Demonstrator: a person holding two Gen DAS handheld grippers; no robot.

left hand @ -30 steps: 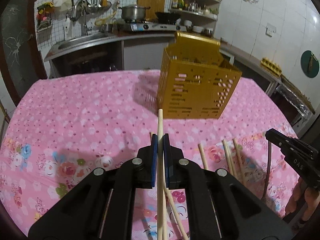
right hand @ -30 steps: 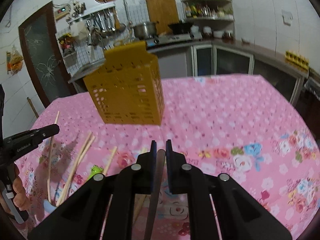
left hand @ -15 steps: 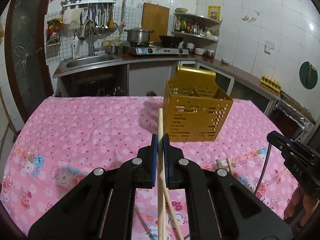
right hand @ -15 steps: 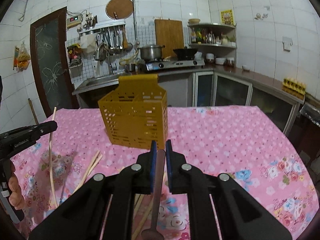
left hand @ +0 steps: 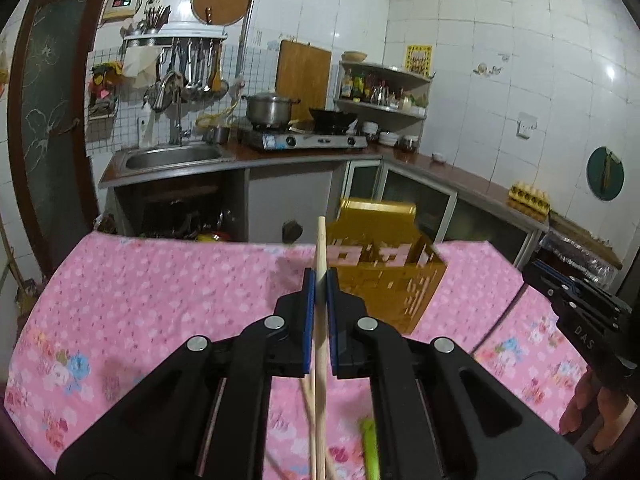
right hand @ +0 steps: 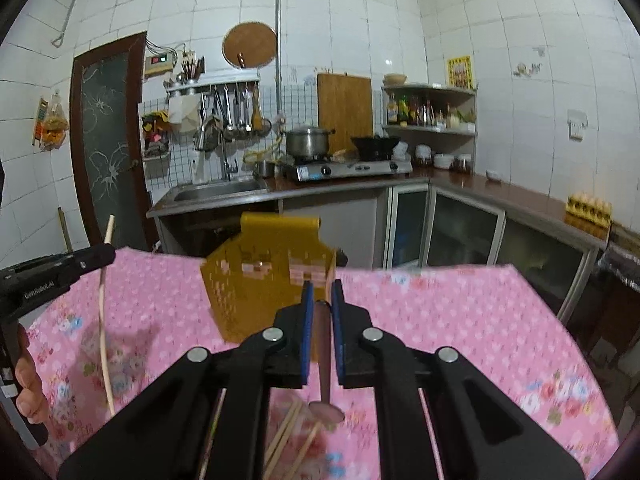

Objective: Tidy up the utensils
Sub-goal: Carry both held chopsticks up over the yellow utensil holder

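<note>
Both my grippers loaded, yellow basket ahead of them on the pink cloth.

My left gripper (left hand: 319, 280) has its blue pads pinched on a wooden chopstick (left hand: 320, 248), which stands nearly upright with its tip poking above the fingers. My right gripper (right hand: 320, 294) is clamped on the dark handle of a spoon (right hand: 325, 360), whose bowl hangs down below the pads. The yellow perforated utensil basket (left hand: 384, 276) stands on the pink floral tablecloth (left hand: 160, 300), just beyond both grippers; pink cloth shows through its slots, and I cannot tell whether anything lies inside. More chopsticks (right hand: 286, 436) lie loose on the cloth beneath my right gripper, and something green (left hand: 370, 452), too blurred to name, lies under my left.
</note>
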